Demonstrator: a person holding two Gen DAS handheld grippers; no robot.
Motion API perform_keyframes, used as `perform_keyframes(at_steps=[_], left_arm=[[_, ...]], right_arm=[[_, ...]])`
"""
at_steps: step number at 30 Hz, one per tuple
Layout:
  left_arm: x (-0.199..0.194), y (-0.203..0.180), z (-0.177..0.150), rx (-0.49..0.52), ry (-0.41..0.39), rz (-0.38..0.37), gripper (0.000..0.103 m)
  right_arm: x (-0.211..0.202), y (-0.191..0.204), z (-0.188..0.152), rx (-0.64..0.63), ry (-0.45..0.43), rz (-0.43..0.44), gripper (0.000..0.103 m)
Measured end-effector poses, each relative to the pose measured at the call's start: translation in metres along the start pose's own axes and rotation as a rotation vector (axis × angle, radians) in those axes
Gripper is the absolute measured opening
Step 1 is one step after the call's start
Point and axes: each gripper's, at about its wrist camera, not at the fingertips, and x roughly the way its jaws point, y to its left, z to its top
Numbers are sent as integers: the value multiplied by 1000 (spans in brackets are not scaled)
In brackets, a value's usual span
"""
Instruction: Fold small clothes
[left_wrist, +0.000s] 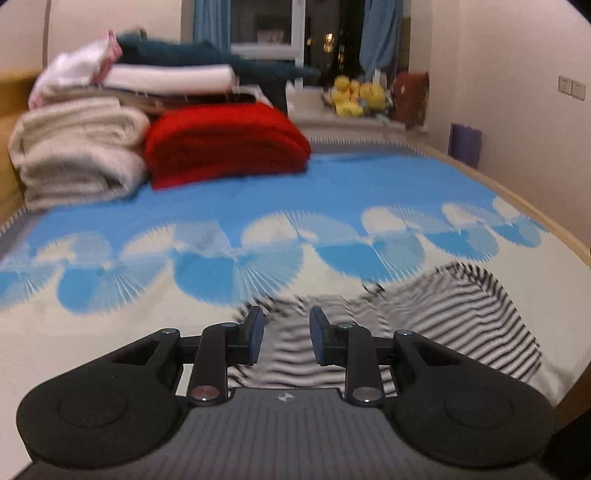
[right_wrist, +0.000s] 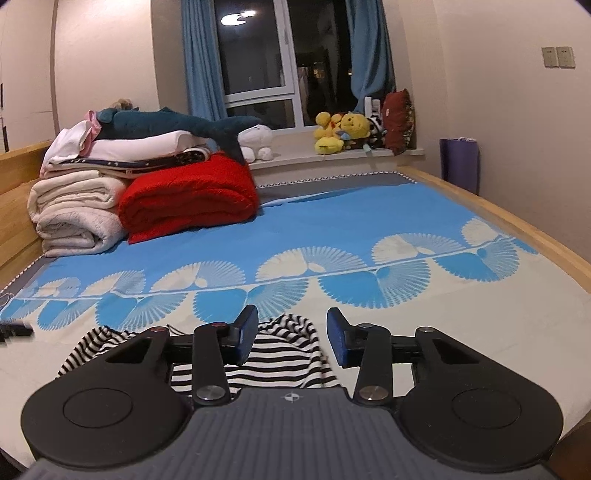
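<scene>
Folding a striped top on the bed, with both tongs parted over it.

We see the left tongs and the right tongs both apart, cloth between the pads but not pinched as far as we can tell; the top lies crumpled at 6 o'clock on the blue-and-cream bedspread. We judge the risk is closing on a single layer or on the bedspread beneath, dragging the heap rather than folding it. Stacked blankets sit at 10 o'clock, soft toys on the window ledge at 1 o'clock, blue curtains at 12.
</scene>
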Motion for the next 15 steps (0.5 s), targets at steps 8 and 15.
perform_keyframes(at_steps=[8, 15], left_arm=[[10, 59, -33, -199, 118, 68, 30], [-12, 67, -44, -92, 54, 125, 31]], right_arm=[[19, 30, -2, 4, 27, 2, 43], [32, 72, -3, -76, 33, 56, 43]])
